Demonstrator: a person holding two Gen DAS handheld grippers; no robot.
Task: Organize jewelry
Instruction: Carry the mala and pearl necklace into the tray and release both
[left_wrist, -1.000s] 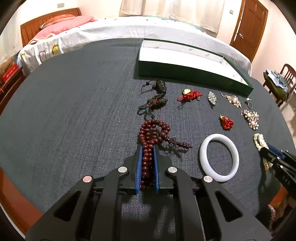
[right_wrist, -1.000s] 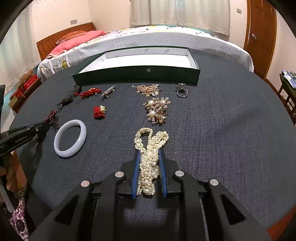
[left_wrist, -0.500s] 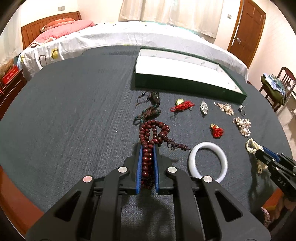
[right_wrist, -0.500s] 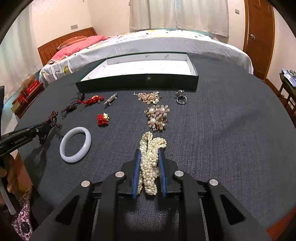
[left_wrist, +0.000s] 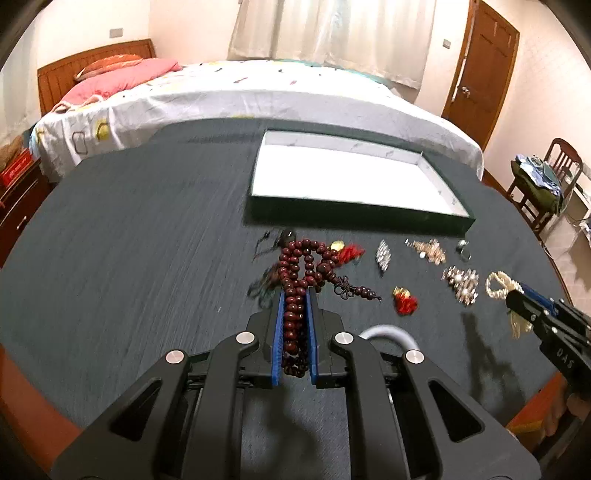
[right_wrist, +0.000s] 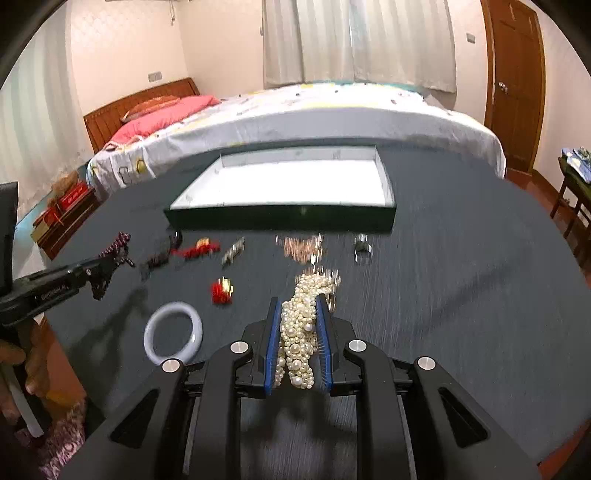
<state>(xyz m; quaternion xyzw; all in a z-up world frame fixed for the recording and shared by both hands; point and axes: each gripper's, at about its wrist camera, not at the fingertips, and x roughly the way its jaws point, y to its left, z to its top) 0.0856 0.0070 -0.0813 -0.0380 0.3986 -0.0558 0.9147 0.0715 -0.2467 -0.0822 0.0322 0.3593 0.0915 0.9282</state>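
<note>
A: Bedroom. Bed (left_wrist: 258, 99) with a pink pillow (right_wrist: 162, 114) at the far side, curtains (right_wrist: 358, 40) behind it, wooden door (left_wrist: 480, 70) far right, a chair (left_wrist: 550, 177) piled with clothes at the right edge. Surface was a round table under a dark grey cloth (left_wrist: 129, 266).

B: Task things?

A: Open green tray (left_wrist: 354, 218) with a white floor sat far-centre on the cloth. Left gripper (left_wrist: 294, 295) was pinching a dark red bead bracelet (left_wrist: 299, 269), fingers (left_wrist: 277, 332) pressed tight on the strand, the loops and tassel end dangling off the tips. Right gripper (right_wrist: 298, 306) was clamped on a bunched pearl necklace (right_wrist: 301, 328), jaws only narrowly apart around the bundle. Both loads looked clear of the cloth.

B: Rest of the pieces?

A: In a loose row near the tray: red knot charm (left_wrist: 351, 253), crystal brooch (left_wrist: 383, 254), gold cluster (left_wrist: 426, 249), ring (right_wrist: 362, 246), pearl brooch (left_wrist: 461, 283), small red tassel (right_wrist: 221, 290). White bangle (right_wrist: 173, 332) nearest.

B: Risks?

A: Pearls were bunched, not looped, so a strand could slide out of the pinch. The bracelet's hanging tail might snag the row pieces or catch the tray wall on the way over. Right view was motion-blurred, so fast swings are likely.
</note>
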